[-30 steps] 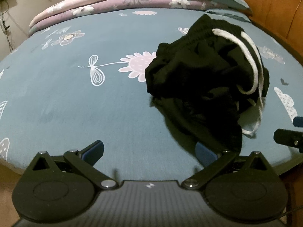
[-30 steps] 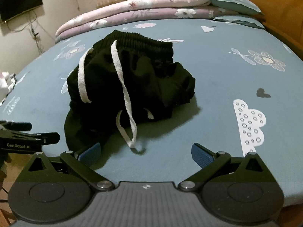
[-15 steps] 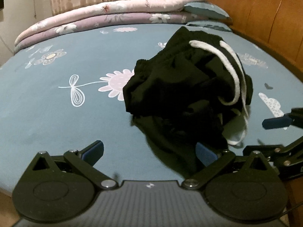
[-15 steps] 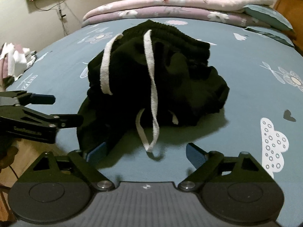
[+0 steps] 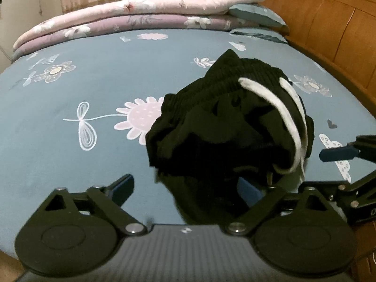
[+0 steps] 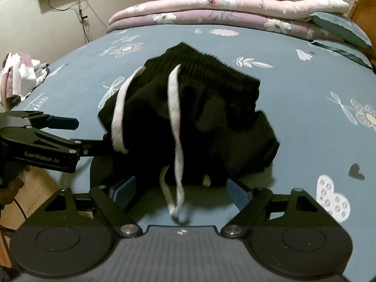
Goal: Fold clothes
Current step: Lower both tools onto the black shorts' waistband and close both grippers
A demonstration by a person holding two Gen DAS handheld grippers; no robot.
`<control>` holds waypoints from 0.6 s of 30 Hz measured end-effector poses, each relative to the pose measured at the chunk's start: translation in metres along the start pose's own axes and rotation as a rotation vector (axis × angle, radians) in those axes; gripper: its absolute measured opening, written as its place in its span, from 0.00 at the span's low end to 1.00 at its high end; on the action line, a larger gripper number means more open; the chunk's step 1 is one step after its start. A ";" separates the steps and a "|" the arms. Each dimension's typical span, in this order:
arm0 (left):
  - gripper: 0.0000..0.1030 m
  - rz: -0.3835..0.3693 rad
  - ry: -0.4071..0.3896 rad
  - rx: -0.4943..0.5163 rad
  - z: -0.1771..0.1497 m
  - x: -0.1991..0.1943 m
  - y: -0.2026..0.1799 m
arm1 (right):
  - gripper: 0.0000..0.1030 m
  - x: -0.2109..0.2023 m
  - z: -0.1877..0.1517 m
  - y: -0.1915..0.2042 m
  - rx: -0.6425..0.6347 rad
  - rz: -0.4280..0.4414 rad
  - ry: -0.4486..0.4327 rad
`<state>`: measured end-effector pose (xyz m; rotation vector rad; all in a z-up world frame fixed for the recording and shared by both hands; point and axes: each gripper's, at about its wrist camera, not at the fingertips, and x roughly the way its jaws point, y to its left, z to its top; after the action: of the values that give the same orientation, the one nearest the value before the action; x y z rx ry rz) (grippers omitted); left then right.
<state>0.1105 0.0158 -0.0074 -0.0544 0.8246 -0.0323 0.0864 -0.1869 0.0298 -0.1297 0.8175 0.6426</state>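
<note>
shorts: black shorts (image 5: 225, 127) lie crumpled, unfolded, on the bed (image 5: 94, 164), white drawstring (image 6: 175, 117) trailing | left gripper (image 5: 185, 188): fingers spread, just closing, near hem between them, no pinch visible | right gripper (image 6: 181, 190): fingers spread, just closing around the drawstring end | progress: folding not begun; flattening and every fold remain

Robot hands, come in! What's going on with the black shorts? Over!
Left tool and right tool open, just been closing on the crumpled black shorts. White drawstring dangling loose. Nothing blocking.
</note>
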 end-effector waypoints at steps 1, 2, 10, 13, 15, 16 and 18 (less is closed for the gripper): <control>0.70 -0.004 0.012 -0.005 0.006 0.002 0.000 | 0.85 0.000 0.005 -0.002 0.001 0.001 0.000; 0.62 -0.009 0.025 -0.014 0.011 0.003 0.001 | 0.85 0.000 0.010 -0.005 0.002 0.002 0.001; 0.57 0.000 0.087 -0.010 0.045 0.010 0.000 | 0.85 0.002 0.053 -0.024 -0.014 0.044 -0.009; 0.57 0.013 0.113 -0.020 0.056 0.014 -0.001 | 0.85 0.004 0.068 -0.033 -0.017 0.069 -0.013; 0.57 0.033 0.123 -0.017 0.061 0.015 -0.004 | 0.85 0.007 0.076 -0.037 -0.024 0.090 -0.013; 0.57 0.042 0.129 -0.016 0.063 0.017 -0.005 | 0.85 0.009 0.079 -0.038 -0.033 0.104 -0.011; 0.57 0.058 0.150 -0.022 0.068 0.023 -0.009 | 0.85 0.016 0.085 -0.041 -0.051 0.133 0.005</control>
<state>0.1761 0.0086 0.0218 -0.0486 0.9758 0.0278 0.1724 -0.1826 0.0721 -0.1242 0.8190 0.7889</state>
